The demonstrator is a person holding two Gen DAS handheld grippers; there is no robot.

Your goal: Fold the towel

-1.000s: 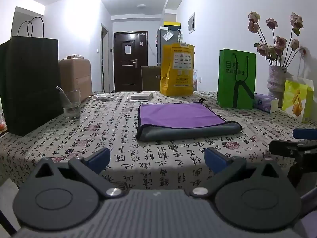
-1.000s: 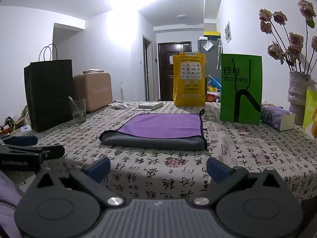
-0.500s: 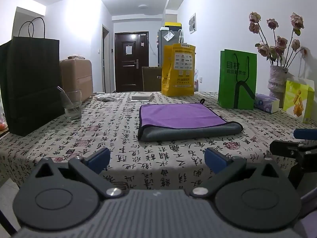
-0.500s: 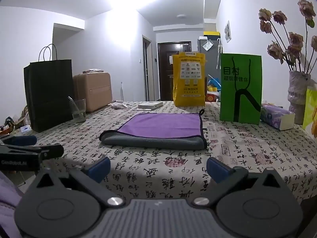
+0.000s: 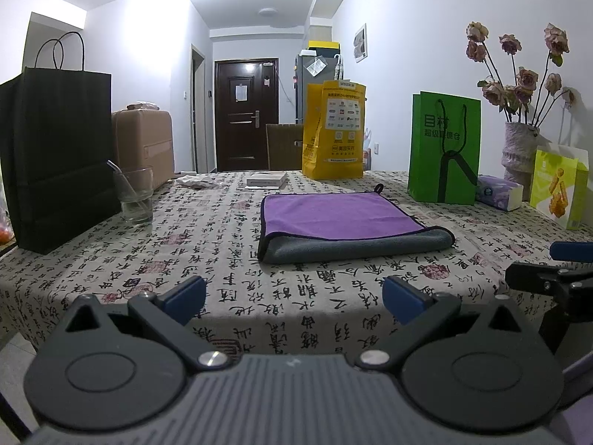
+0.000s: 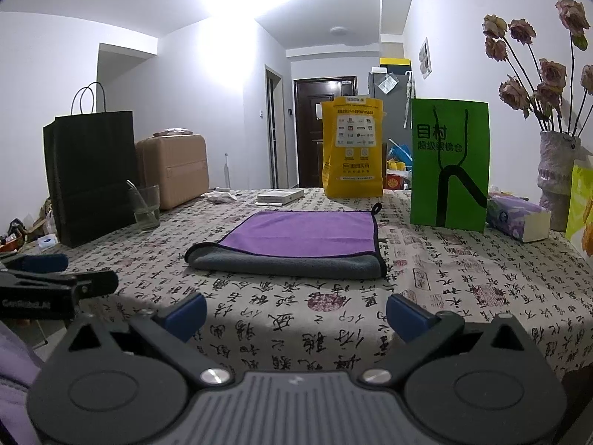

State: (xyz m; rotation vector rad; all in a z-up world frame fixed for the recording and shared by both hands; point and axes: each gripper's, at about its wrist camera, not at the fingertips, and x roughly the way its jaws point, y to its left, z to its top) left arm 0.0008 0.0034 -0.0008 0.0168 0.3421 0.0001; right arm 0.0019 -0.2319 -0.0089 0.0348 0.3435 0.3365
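Observation:
A purple towel with a grey underside [image 5: 333, 218] lies folded flat on the patterned tablecloth [image 5: 207, 244], its grey fold edge toward me. It also shows in the right wrist view [image 6: 300, 237]. My left gripper [image 5: 294, 296] is open and empty, held off the table's near edge, short of the towel. My right gripper [image 6: 296, 315] is open and empty, also off the near edge. The right gripper shows at the right edge of the left wrist view [image 5: 552, 278]; the left gripper shows at the left edge of the right wrist view [image 6: 55, 278].
A black paper bag [image 5: 55, 155] and a glass [image 5: 133, 193] stand at the left. A yellow bag [image 5: 333, 129] and a small white box [image 5: 267, 180] are at the back. A green bag [image 5: 443, 148], tissue pack [image 5: 498, 191], flower vase [image 5: 519, 148] and light green bag [image 5: 559, 185] line the right.

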